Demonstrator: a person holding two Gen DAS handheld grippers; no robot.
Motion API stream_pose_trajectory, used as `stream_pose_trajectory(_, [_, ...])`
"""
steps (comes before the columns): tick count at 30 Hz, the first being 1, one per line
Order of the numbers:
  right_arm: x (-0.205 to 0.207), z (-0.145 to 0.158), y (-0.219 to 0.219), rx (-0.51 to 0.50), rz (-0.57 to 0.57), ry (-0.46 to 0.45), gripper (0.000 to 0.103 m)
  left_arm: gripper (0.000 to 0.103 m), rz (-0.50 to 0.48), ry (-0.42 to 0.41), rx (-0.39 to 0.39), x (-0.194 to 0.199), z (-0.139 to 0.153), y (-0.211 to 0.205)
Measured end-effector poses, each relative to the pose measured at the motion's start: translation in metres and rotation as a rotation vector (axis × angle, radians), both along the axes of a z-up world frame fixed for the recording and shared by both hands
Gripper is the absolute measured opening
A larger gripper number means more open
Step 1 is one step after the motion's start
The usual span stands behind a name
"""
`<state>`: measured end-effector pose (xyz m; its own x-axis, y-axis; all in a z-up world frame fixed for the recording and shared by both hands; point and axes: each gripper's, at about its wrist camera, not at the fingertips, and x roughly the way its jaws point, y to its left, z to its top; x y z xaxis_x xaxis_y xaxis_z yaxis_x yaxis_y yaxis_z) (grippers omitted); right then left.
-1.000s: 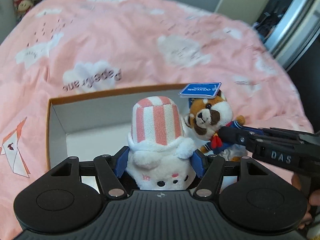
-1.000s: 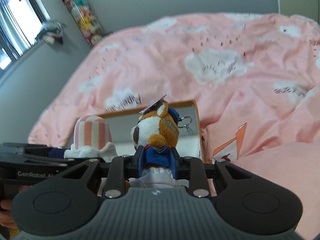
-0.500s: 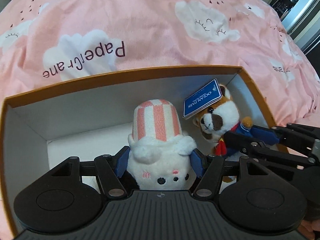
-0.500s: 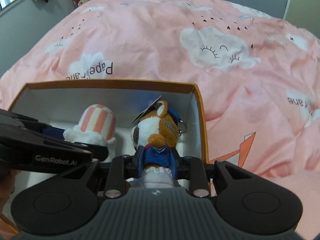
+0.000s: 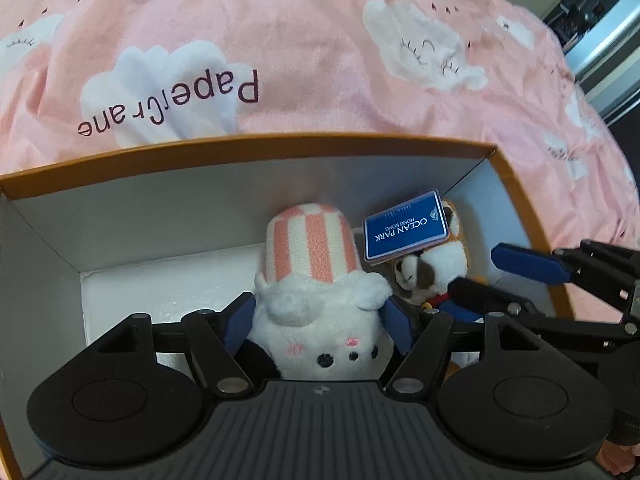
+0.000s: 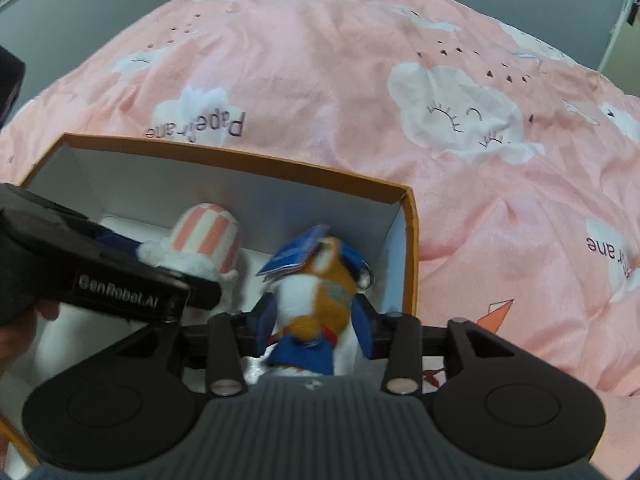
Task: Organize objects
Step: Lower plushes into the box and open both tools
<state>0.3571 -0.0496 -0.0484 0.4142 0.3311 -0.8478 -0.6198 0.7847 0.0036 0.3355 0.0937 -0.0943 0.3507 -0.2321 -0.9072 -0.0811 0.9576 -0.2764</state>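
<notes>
Both grippers reach down into the orange-rimmed box (image 5: 516, 184) on the pink bedspread (image 5: 320, 40). The left gripper (image 5: 318, 320) clamps the white striped-hat plush (image 5: 316, 280). Beside it, the right gripper (image 6: 314, 320) has its fingers spread around the orange raccoon plush (image 6: 320, 292), seemingly loose.

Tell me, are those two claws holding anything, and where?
Left gripper squeezes the white plush with the striped hat across its head. Right gripper seems open now, fingers flanking the fox-like plush's body.

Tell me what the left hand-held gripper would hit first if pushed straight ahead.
Holding the white plush with the pink-striped hat, the left hand-held gripper would probably drive it into the orange box's white far wall; depth is unclear.
</notes>
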Motion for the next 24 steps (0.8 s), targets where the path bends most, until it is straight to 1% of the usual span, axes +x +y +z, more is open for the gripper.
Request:
stream_pose_trajectory(2, [-0.004,0.004,-0.002,-0.013,-0.002,-0.018,0.047,0.079,-0.011,-0.018,-0.012,-0.002,0.007,0.001])
stream_pose_trajectory(4, [-0.007,0.008,-0.005,-0.004,0.001,-0.017,0.047,0.079,-0.037,-0.032,-0.006,-0.003,0.015,-0.002])
stream_pose_trajectory(6, [-0.011,0.012,-0.01,-0.002,0.003,-0.022,0.046,0.078,-0.07,-0.041,0.028,-0.007,0.023,-0.005])
stream_pose_trajectory(7, [-0.013,0.014,-0.012,-0.002,0.01,-0.027,0.046,0.076,-0.086,-0.031,0.064,-0.008,0.025,-0.007])
stream_pose_trajectory(8, [-0.016,0.015,-0.013,-0.007,0.018,-0.031,0.045,0.072,-0.098,-0.023,0.086,-0.009,0.025,-0.009])
stream_pose_trajectory(10, [-0.021,0.017,-0.015,-0.022,0.041,-0.041,0.042,0.071,-0.105,-0.007,0.111,-0.009,0.021,-0.01])
stream_pose_trajectory(11, [-0.024,0.017,-0.015,-0.031,0.061,-0.047,0.039,0.07,-0.102,-0.003,0.107,-0.01,0.018,-0.008])
stream_pose_trajectory(13, [-0.03,0.015,-0.012,-0.064,0.117,-0.062,0.035,0.067,-0.087,0.002,0.06,-0.011,0.013,-0.004])
stream_pose_trajectory(14, [-0.033,0.013,-0.01,-0.082,0.138,-0.074,0.032,0.059,-0.08,-0.001,0.029,-0.011,0.01,-0.003])
stream_pose_trajectory(15, [-0.034,0.011,-0.009,-0.103,0.154,-0.087,0.028,0.056,-0.081,-0.002,0.005,-0.01,0.009,-0.003])
stream_pose_trajectory(18, [-0.031,0.008,-0.009,-0.12,0.157,-0.092,0.024,0.054,-0.078,-0.007,-0.011,-0.007,0.007,-0.009])
stream_pose_trajectory(21, [-0.024,0.007,-0.012,-0.103,0.139,-0.076,0.022,0.053,-0.118,-0.016,-0.052,-0.004,0.003,-0.019])
stream_pose_trajectory(24, [-0.021,0.005,-0.014,-0.095,0.132,-0.07,0.022,0.053,-0.173,-0.04,-0.028,-0.001,0.003,-0.031])
